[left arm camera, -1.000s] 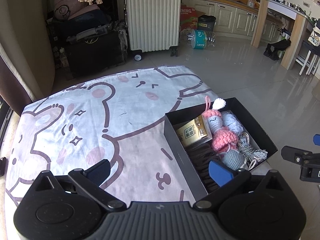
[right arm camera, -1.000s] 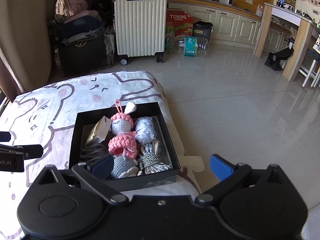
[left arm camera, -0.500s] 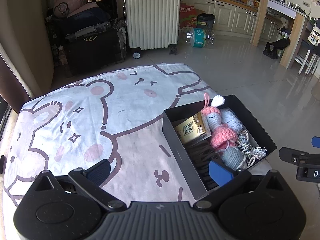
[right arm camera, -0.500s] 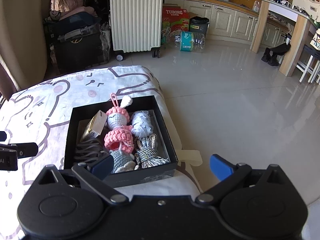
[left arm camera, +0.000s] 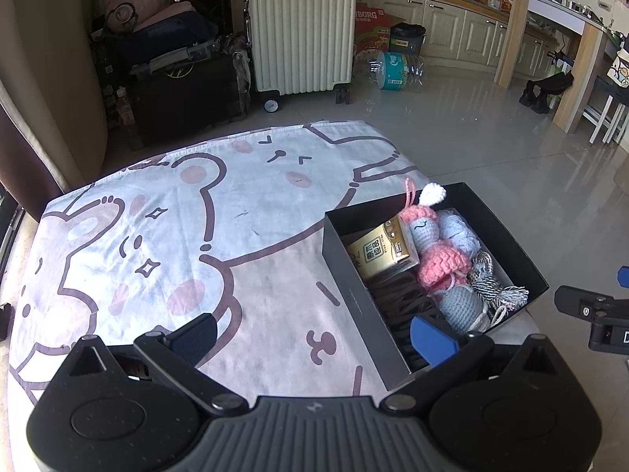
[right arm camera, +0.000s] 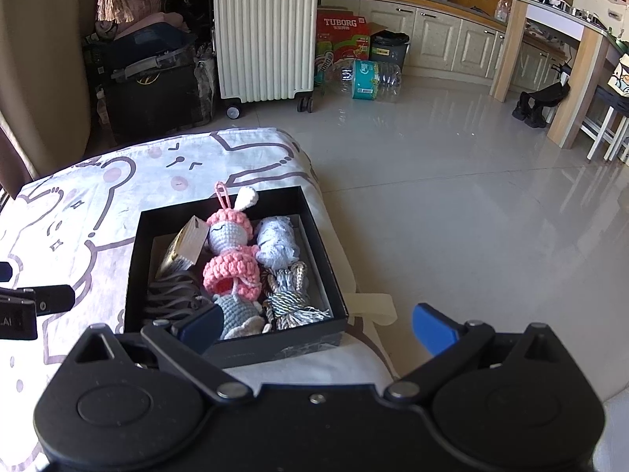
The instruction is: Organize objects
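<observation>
Left hand-held gripper [left arm camera: 314, 334]: fingers spread wide, nothing between them. It hangs over the cartoon-bear cloth [left arm camera: 157, 236] covering the tabletop; its right blue fingertip sits in front of the near corner of the black box [left arm camera: 354, 291].

Right hand-held gripper [right arm camera: 314, 324]: fingers likewise wide apart and empty. Its left fingertip overlaps the near edge of the black box [right arm camera: 133, 275]; its right fingertip is out over the tiled floor [right arm camera: 471, 216], past the tabletop's edge.

Black box: open-topped, ahead and right of the left hand-held gripper, ahead and left of the right one, resting on the cloth at the tabletop's right edge. Contents, packed touching one another:
- crochet bunny doll [right arm camera: 232, 255], pink hat and skirt, grey-blue face, lying lengthwise down the middle, its ear and pink loop over the far wall
- gold packet [left arm camera: 383, 251] leaning tilted on the side nearer the left hand-held gripper
- dark folded straps [right arm camera: 169, 299] in front of the packet
- pale blue knit piece [right arm camera: 277, 246] just beside the doll's head, on the side nearer the right hand-held gripper
- grey-white tasselled cord bundle [right arm camera: 293, 299] in front of the knit piece

Background, well beyond both: white ribbed suitcase [right arm camera: 265, 39] upright on the floor, red Tuborg carton [right arm camera: 340, 37] beside it.
</observation>
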Action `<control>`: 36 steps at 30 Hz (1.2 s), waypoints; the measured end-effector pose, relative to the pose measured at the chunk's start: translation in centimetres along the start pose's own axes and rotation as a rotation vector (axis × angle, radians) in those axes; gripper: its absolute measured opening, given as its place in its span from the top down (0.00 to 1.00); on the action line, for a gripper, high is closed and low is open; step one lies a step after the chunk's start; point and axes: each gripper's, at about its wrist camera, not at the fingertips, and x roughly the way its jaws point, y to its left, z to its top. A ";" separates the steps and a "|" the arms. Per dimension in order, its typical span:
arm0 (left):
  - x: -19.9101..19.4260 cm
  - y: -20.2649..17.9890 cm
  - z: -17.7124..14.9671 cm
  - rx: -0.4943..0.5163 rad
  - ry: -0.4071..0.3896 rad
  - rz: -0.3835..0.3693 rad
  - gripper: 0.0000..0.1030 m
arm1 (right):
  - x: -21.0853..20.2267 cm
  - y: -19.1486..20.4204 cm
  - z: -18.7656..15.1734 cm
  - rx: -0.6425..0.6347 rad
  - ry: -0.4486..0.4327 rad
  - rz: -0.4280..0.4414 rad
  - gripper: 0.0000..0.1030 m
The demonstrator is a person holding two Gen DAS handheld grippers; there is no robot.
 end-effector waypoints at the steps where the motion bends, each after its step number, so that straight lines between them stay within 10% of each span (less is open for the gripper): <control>1: 0.0 0.0 0.0 0.000 0.000 0.000 0.00 | 0.0 0.0 0.0 0.000 0.000 0.000 0.00; 36: 0.2 0.0 -0.1 -0.008 0.011 -0.001 0.00 | 0.1 0.0 -0.2 0.003 0.002 0.001 0.00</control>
